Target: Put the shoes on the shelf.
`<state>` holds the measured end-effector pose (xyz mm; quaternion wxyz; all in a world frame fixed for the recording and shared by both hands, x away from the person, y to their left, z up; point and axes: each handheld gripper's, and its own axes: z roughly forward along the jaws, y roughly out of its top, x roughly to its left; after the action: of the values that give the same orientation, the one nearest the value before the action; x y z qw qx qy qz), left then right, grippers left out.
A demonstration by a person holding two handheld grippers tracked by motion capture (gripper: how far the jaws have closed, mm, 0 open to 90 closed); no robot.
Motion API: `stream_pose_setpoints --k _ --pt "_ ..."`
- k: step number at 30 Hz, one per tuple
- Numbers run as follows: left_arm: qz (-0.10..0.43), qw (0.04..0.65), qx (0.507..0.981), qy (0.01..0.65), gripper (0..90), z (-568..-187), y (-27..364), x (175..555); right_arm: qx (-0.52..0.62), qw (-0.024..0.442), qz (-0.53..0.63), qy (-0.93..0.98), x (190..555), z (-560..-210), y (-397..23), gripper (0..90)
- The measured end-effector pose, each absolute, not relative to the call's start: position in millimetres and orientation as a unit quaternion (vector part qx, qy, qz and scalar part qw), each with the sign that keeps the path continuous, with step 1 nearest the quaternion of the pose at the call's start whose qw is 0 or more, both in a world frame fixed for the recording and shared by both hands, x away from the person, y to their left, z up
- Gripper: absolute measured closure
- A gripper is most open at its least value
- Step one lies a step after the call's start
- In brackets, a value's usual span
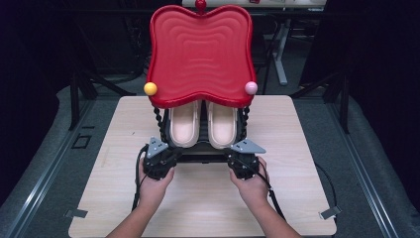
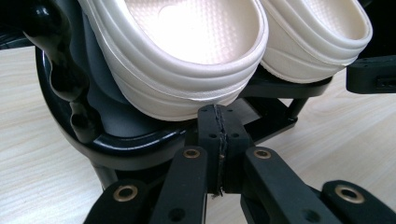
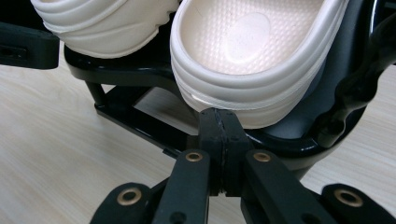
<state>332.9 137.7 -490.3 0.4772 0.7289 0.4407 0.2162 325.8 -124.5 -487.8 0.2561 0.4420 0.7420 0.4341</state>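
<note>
The two cream slippers, the left slipper [image 1: 184, 124] and the right slipper [image 1: 222, 124], lie side by side on the lower black shelf [image 2: 140, 144] of a small rack, under its red top tray [image 1: 200, 54], near the middle of the wooden table [image 1: 119, 148]. We see their heels facing us, each one just above the tip of a gripper. Our left gripper [image 2: 219, 140] has its jaws pressed together with nothing between them, and its tip is just under the heel of the left slipper [image 2: 187, 60]; whether it touches we cannot tell. Our right gripper [image 3: 219, 140] is the same, pressed together and empty, just below the heel of the right slipper [image 3: 247, 60]. We judge that the slippers are to be taken out next. With closed jaws no grip is possible, so a push forward would only shove the slippers deeper or tip the light rack. The curved black posts [image 3: 359, 88] could also catch a jaw when it spreads.
</note>
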Motion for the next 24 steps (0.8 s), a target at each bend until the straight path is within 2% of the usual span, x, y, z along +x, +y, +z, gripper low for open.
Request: stream_pose_setpoints --k 24 --pt "0.202 0.469 0.732 0.45 89.5 -498.4 117.4 354.7 0.449 0.248 0.437 0.739 346.3 -492.6 -105.4 90.0"
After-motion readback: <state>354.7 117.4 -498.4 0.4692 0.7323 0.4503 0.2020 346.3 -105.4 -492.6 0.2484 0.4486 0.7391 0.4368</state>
